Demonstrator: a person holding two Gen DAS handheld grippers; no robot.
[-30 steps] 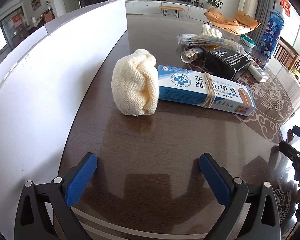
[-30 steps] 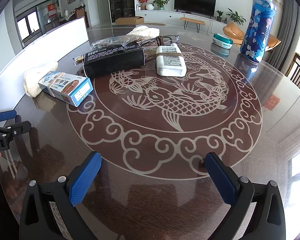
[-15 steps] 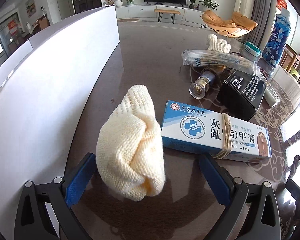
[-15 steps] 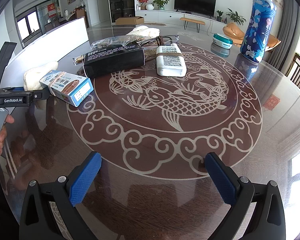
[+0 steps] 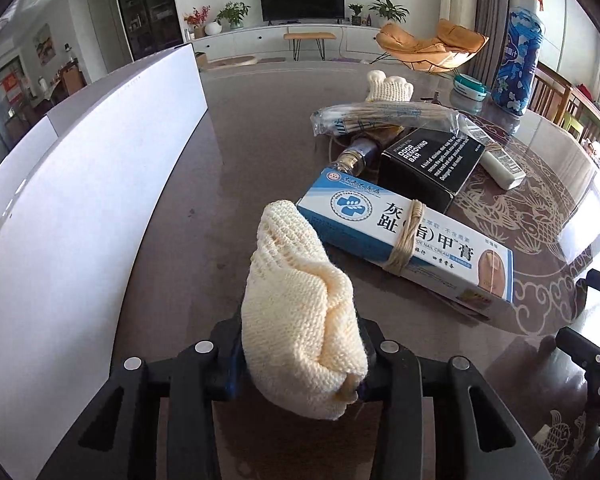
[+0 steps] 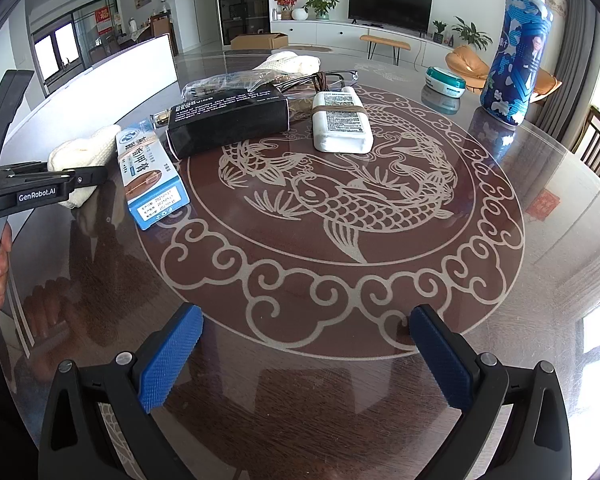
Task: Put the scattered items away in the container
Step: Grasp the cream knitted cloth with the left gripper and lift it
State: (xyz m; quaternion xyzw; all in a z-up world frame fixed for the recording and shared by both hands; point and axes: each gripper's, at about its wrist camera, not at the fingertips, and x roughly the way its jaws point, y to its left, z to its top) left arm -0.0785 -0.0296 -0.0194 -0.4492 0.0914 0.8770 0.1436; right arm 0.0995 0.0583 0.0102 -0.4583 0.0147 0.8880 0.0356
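Both jaws on knit bundle [image 5: 300, 320] — left-wrist view only

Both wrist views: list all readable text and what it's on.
"ODOR REMOVING BAR": black box; smaller print below too small.
"灰趾(指)甲膏" and "NAIL CREAM": blue-and-white carton; end-flap dates blurred.
"GenRobot.AI": left gripper.
White bottle label: unreadable.
Blue canister: print unreadable.

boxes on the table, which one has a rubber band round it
The blue and white cream box, nearest the left gripper. The black box behind it is bare.
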